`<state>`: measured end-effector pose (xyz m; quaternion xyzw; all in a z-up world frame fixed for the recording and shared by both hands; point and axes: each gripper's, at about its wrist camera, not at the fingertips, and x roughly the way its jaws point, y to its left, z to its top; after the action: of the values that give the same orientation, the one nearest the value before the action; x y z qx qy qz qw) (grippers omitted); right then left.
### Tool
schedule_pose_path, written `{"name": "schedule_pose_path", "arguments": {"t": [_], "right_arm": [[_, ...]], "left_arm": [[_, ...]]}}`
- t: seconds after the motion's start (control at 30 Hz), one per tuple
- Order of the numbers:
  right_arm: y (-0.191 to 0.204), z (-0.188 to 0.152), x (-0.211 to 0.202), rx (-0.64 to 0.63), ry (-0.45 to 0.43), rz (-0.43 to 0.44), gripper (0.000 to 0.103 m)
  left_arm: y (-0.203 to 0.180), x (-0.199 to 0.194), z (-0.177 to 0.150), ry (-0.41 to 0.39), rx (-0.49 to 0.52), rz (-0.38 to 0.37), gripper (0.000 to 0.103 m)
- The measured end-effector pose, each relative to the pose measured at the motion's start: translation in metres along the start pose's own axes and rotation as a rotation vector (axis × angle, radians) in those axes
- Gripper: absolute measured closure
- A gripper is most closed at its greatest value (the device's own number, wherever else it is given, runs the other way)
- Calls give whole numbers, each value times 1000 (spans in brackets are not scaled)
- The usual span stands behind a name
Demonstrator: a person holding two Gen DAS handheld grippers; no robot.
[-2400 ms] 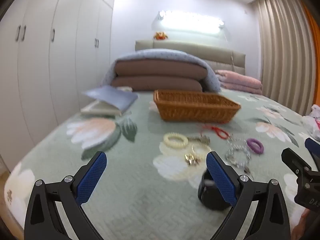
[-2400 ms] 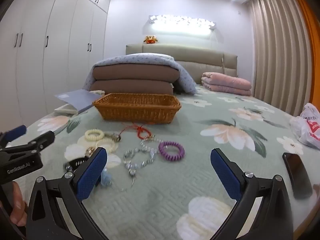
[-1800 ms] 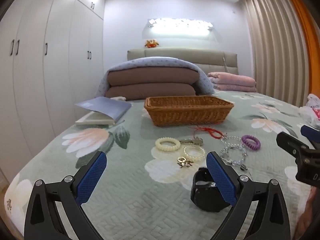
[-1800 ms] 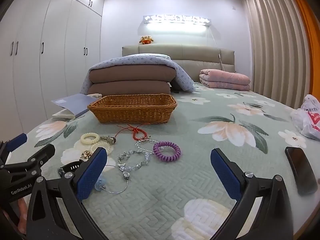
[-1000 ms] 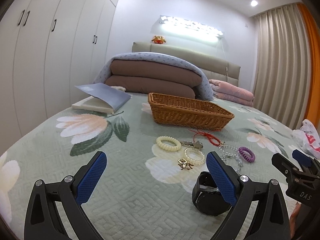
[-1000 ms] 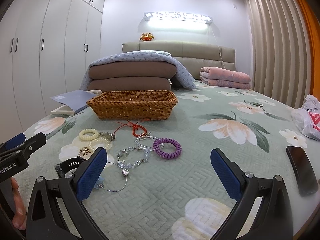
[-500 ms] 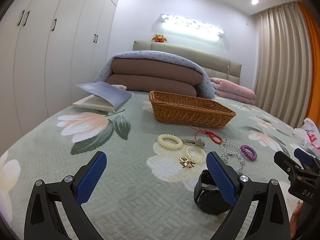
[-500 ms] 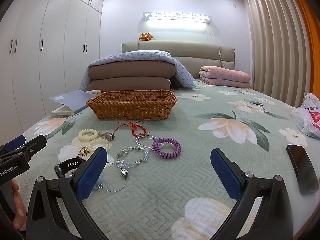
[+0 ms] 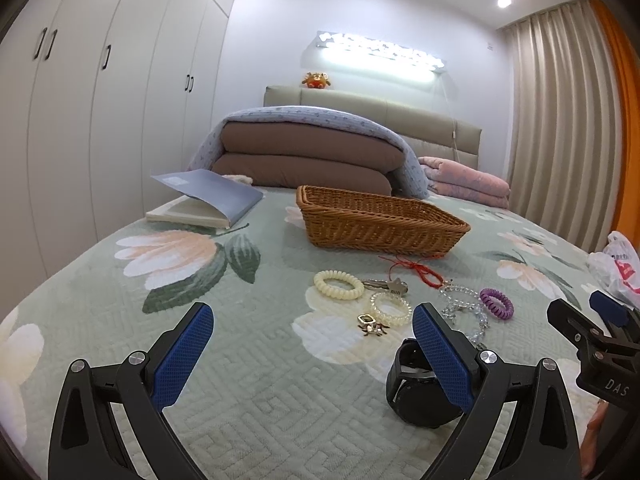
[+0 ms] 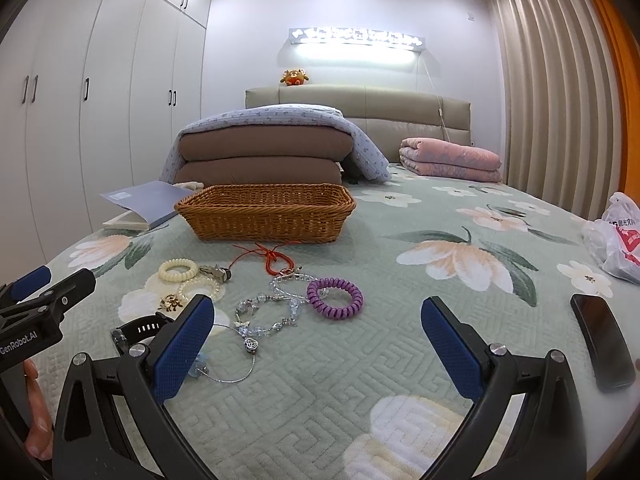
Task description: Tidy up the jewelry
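Left wrist view: left gripper [image 9: 312,344] wide open, empty, low over bed [image 9: 248,400]; black watch [image 9: 416,384] just behind its right finger, cream hair tie [image 9: 338,285], clear bracelet [image 9: 391,309], brooch [image 9: 372,326] and keys [image 9: 386,286] beyond, basket [image 9: 380,222] farther back, seemingly empty. Right wrist view: right gripper [image 10: 316,344] equally wide open, holding nothing; purple hair tie [image 10: 335,292], bead bracelet [image 10: 266,310], red cord [image 10: 272,258], thin necklace [image 10: 234,366] and phone [image 10: 602,346], mostly hidden from the left view. Probably pre-grasp: nothing lifted yet; next, lowering over one piece and closing.
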<state>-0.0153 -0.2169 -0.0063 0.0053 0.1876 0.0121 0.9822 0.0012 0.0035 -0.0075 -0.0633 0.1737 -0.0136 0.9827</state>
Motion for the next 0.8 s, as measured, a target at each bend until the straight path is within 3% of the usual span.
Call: {"name": "schedule_pose_path", "arguments": {"t": [0.4,0.8], "right_arm": [[5,-1,-3,-23,-11,-12,0],[-6,0,7,34,42,1,0]], "left_arm": [[-1,-3,-1,-7,11,11,3],[0,-4,-1,-2,17,16,3]]}}
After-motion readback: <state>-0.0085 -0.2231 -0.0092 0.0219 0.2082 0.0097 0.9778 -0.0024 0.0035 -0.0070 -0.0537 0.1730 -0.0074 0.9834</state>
